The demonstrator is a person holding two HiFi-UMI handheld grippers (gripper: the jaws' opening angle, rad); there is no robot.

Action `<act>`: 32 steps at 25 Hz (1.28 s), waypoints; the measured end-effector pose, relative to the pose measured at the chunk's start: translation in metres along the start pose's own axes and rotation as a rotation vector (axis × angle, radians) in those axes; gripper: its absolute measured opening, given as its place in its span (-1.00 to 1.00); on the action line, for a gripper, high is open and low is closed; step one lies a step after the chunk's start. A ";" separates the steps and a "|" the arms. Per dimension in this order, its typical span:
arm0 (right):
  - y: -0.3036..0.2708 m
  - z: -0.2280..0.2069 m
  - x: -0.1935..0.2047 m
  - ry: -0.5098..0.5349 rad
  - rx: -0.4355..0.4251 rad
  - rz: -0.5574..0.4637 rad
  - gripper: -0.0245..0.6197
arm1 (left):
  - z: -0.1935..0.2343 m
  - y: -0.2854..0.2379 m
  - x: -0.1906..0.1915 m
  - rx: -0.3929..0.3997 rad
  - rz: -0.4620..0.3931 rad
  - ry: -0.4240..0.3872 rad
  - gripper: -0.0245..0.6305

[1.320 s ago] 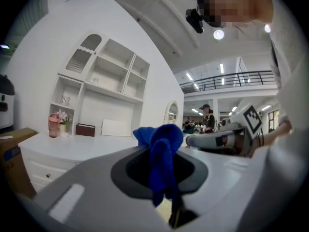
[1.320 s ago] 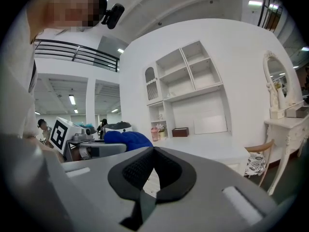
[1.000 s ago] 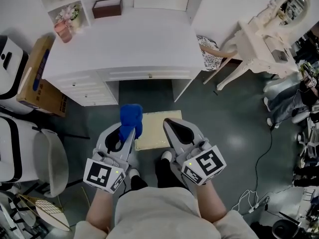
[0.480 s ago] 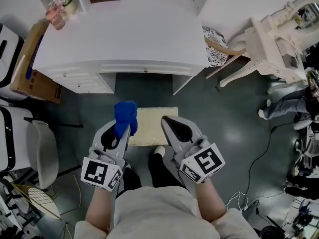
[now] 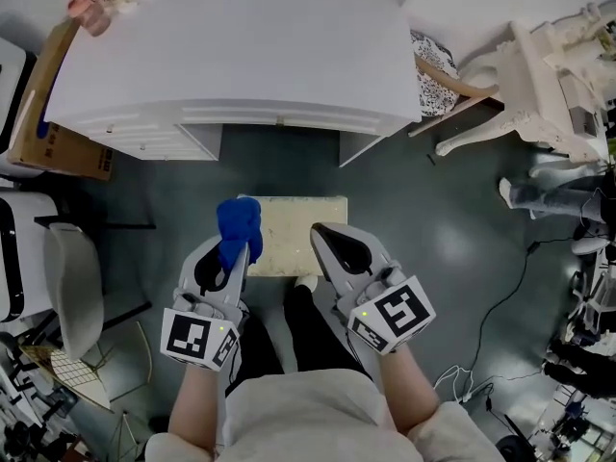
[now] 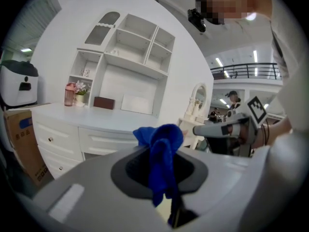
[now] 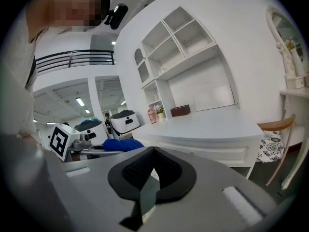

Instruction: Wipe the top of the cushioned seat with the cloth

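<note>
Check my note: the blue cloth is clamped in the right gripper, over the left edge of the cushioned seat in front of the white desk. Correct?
Wrong gripper: the blue cloth is clamped in the left gripper, as the left gripper view shows; the right gripper is shut on nothing. The rest holds: it is over the left edge of the cushioned seat in front of the white desk.

No word, number or brand can be read in any of the views. The cardboard box [image 5: 48,94] beside the white surface [image 5: 241,46] carries a blue printed patch, but it is too blurred to make out as letters in either the head view or the left gripper view. The left marker cube [image 5: 199,338] on the left tool [image 5: 241,248] and the right marker cube [image 5: 392,316] on the right tool [image 5: 318,231] show only black-and-white square block patterns, not lettering.
</note>
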State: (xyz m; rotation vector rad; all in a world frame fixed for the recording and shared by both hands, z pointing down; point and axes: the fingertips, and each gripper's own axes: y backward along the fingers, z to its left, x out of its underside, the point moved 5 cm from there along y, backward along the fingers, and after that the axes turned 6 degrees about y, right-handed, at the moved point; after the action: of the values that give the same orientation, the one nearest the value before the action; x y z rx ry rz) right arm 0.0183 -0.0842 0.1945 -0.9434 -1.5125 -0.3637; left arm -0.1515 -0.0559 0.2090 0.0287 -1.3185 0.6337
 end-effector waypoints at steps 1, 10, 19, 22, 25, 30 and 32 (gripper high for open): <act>-0.005 -0.002 0.006 -0.003 -0.003 0.006 -0.92 | 0.004 -0.004 0.006 -0.006 0.006 0.008 -0.75; -0.032 -0.022 0.061 -0.056 0.002 0.046 -0.92 | 0.032 -0.032 0.063 -0.051 0.066 0.043 -0.75; -0.044 -0.034 0.114 -0.095 0.004 0.084 -0.92 | 0.055 -0.048 0.125 -0.102 0.137 0.078 -0.75; -0.049 -0.040 0.128 -0.104 0.006 0.082 -0.92 | 0.065 -0.057 0.140 -0.123 0.151 0.082 -0.75; -0.055 -0.046 0.142 -0.108 0.010 0.084 -0.92 | 0.074 -0.066 0.156 -0.136 0.167 0.074 -0.75; -0.067 -0.052 0.164 -0.106 0.010 0.088 -0.92 | 0.096 -0.078 0.184 -0.175 0.206 0.061 -0.75; -0.072 -0.053 0.171 -0.107 0.008 0.086 -0.92 | 0.105 -0.081 0.197 -0.184 0.225 0.059 -0.75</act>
State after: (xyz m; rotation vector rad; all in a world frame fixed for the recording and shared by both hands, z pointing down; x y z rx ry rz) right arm 0.0164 -0.1073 0.3856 -1.0320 -1.5637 -0.2486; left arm -0.1869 -0.0805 0.4426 -0.2901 -1.3282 0.6947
